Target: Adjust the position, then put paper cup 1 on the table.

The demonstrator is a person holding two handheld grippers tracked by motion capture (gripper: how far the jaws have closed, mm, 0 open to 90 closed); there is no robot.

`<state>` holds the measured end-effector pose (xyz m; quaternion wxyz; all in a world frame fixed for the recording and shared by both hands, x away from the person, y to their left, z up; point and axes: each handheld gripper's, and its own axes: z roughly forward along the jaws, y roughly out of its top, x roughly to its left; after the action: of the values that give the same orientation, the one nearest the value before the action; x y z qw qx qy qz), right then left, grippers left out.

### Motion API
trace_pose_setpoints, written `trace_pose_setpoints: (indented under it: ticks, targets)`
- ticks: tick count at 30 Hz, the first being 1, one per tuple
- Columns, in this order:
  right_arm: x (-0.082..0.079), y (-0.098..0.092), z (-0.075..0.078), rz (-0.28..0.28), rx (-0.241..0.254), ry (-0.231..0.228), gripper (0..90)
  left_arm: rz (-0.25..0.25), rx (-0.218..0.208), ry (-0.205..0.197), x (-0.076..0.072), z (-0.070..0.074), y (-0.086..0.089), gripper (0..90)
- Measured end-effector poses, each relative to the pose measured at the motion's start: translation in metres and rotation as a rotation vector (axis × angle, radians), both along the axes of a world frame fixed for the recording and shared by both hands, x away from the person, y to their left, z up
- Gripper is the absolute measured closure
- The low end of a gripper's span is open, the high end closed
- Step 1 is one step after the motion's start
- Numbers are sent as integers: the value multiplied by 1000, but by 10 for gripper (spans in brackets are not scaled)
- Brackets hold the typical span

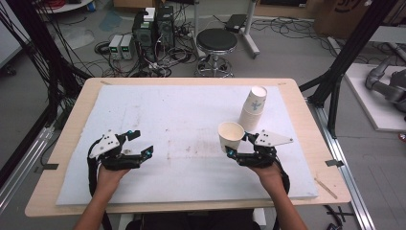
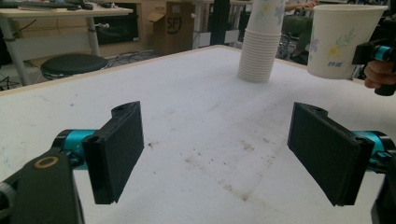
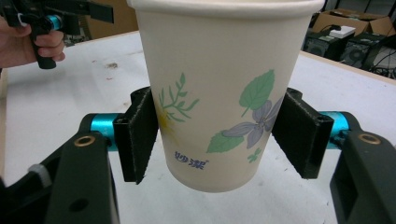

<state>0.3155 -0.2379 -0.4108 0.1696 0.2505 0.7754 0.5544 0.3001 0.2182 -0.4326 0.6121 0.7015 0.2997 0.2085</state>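
Observation:
A white paper cup (image 1: 231, 135) printed with flowers and leaves is held upright a little above the table. My right gripper (image 1: 238, 145) is shut on it, and in the right gripper view both black pads (image 3: 137, 135) press the lower sides of the cup (image 3: 215, 84). A stack of the same cups (image 1: 253, 108) stands just behind it on the right. My left gripper (image 1: 143, 142) hovers over the left of the white sheet. It is open, with nothing between its fingers (image 2: 116, 149). The left gripper view looks across at the stack (image 2: 260, 42) and the held cup (image 2: 343, 42).
A white foam sheet (image 1: 182, 110), lightly stained in the middle, covers the wooden table (image 1: 76, 120). Beyond the far edge stand a black stool (image 1: 217, 40) and computer boxes with cables (image 1: 153, 28). Black frame posts rise at both sides.

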Motion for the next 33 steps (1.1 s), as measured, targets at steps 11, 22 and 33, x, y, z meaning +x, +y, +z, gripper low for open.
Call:
trace_pose_setpoints:
  ticks: [11,22,33]
  targets:
    - [16,25,6,2,-35,-10,348,-7,-37,9,1,-1,2,185]
    - [49,69,14,2,-58,-19,350,-4,-39,12,-5,-1,7,185]
    - [88,109,12,-52,-94,12,350,-7,-38,14,-4,-1,6,186]
